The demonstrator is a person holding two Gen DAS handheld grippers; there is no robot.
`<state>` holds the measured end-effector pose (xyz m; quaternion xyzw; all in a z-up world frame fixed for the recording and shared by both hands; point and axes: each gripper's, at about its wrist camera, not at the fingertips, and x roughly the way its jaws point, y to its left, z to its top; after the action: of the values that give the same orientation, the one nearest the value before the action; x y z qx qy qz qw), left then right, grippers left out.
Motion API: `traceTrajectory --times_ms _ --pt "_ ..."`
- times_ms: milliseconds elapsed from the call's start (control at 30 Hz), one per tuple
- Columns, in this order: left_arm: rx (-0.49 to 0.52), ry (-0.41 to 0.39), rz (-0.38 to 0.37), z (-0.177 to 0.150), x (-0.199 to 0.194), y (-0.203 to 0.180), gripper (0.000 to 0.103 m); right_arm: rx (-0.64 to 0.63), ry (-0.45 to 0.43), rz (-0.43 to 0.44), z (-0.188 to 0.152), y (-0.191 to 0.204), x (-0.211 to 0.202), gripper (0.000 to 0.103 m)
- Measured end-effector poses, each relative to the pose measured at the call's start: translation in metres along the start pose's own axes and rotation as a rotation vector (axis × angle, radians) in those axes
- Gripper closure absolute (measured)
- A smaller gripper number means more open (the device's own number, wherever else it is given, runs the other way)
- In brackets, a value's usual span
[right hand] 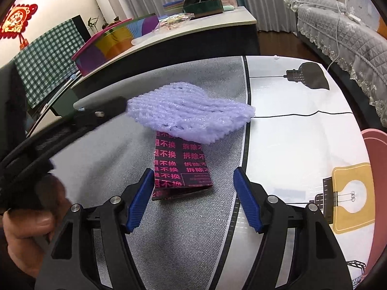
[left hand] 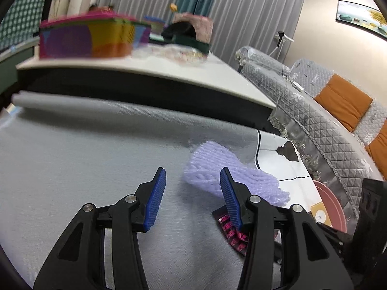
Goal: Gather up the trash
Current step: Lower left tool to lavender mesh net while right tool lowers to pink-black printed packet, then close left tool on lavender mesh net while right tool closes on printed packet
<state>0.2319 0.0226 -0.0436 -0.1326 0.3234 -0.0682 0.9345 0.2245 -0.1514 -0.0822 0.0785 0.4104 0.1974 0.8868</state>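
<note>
Currently both claws are spread and hold nothing: the left claw hovers near the purple foam net, which lies on the grey desk over the far end of the black-and-pink wrapper, just beyond the right claw.

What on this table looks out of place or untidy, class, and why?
Two loose pieces of rubbish lie on the grey cloth: a purple foam net sleeve, crumpled, resting partly over a black wrapper with pink printing, which sits askew. Both grippers, left and right, are open and hold nothing.
</note>
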Motion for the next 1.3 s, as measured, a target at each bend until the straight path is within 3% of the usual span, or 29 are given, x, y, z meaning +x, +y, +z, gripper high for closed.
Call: traceTrajectory --times_ms 267,400,500,600,667,1300 --pt "-0.054 0.053 -0.038 -0.002 0.023 0.002 0.057 -0.003 0.021 0.016 0.004 0.0 0.007 0.037" --pt "-0.071 0.077 -0.067 -0.003 0.029 0.003 0.058 -0.001 0.027 0.021 0.004 0.0 0.008 0.046" --pt "-0.063 0.077 -0.078 -0.004 0.029 -0.001 0.076 -0.008 0.03 0.027 0.003 0.001 0.008 0.054" --pt "-0.043 0.071 -0.081 -0.002 0.026 -0.004 0.09 -0.01 0.021 0.025 0.003 0.001 0.006 0.054" --pt "-0.027 0.054 -0.075 -0.001 0.019 -0.006 0.092 -0.008 0.013 0.02 0.003 0.001 0.004 0.054" --pt "0.055 -0.073 0.055 0.0 -0.071 -0.01 0.093 0.027 -0.09 -0.09 0.0 -0.007 -0.05 0.054"
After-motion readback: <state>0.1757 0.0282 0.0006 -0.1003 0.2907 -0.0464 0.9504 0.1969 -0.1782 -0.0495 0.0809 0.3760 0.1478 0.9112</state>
